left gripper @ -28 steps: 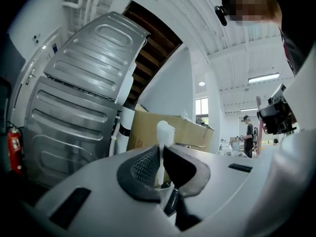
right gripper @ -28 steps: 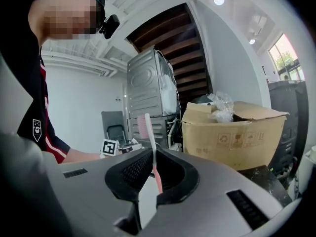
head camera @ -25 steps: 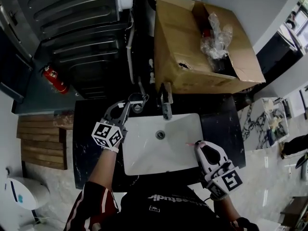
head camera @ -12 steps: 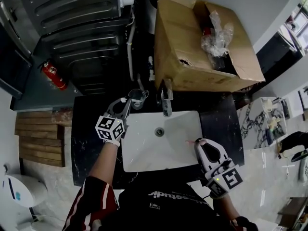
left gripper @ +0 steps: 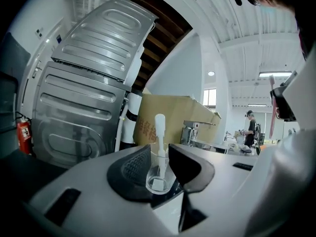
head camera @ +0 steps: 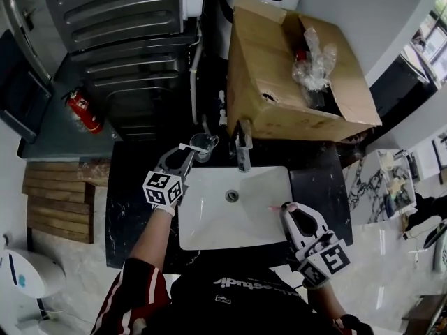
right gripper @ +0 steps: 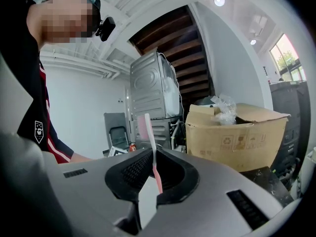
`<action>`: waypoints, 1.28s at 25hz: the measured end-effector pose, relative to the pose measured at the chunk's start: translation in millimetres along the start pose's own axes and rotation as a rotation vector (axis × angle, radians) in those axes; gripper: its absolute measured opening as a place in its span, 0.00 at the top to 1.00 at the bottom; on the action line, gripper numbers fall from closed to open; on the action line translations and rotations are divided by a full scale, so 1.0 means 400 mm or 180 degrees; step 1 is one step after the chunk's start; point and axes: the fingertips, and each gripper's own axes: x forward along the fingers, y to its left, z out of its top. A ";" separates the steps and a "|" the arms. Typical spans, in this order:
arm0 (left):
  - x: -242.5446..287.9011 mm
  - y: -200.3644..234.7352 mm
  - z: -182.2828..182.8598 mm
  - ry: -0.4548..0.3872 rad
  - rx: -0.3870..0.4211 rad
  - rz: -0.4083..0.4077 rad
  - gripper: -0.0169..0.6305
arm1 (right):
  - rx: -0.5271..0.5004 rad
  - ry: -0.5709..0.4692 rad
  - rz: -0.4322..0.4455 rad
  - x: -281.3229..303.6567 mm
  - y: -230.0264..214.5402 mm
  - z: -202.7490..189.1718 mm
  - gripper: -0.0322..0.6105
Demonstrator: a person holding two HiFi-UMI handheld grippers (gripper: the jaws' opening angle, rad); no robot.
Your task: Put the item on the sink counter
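The left gripper (left gripper: 159, 157), whose jaws have just been opening wide, flanks one glass (left gripper: 159, 177) holding one white toothbrush (left gripper: 159, 127) on the counter (head camera: 133, 187) beside the tap (head camera: 242, 145), while the right gripper (right gripper: 154, 169) pinches one pink toothbrush (right gripper: 149, 142) (two brushes in all) at the sink (head camera: 209, 218) edge.

White toothbrush (left gripper: 159, 127) upright in clear cup (left gripper: 157, 182) between just-opened jaws of left gripper (left gripper: 158, 151)

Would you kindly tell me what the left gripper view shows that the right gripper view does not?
Only left: a white toothbrush standing in a glass cup between the left gripper's jaws, which have just been opening; a faucet. Only right: the right gripper shut on a pink toothbrush. Both: the cardboard box and grey metal appliance.
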 end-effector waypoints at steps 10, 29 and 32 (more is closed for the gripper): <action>-0.171 -0.010 0.063 -0.0091 0.0417 0.0093 0.80 | 0.0053 -0.0173 0.0148 0.030 0.024 0.020 0.87; -0.424 -0.226 0.373 -0.0838 0.0694 -0.0123 0.95 | 0.0105 -0.0451 0.0520 0.085 0.097 0.062 0.87; -0.422 -0.237 0.369 -0.0810 0.0690 -0.0182 0.95 | 0.0074 -0.0335 0.0478 0.092 0.089 0.043 0.87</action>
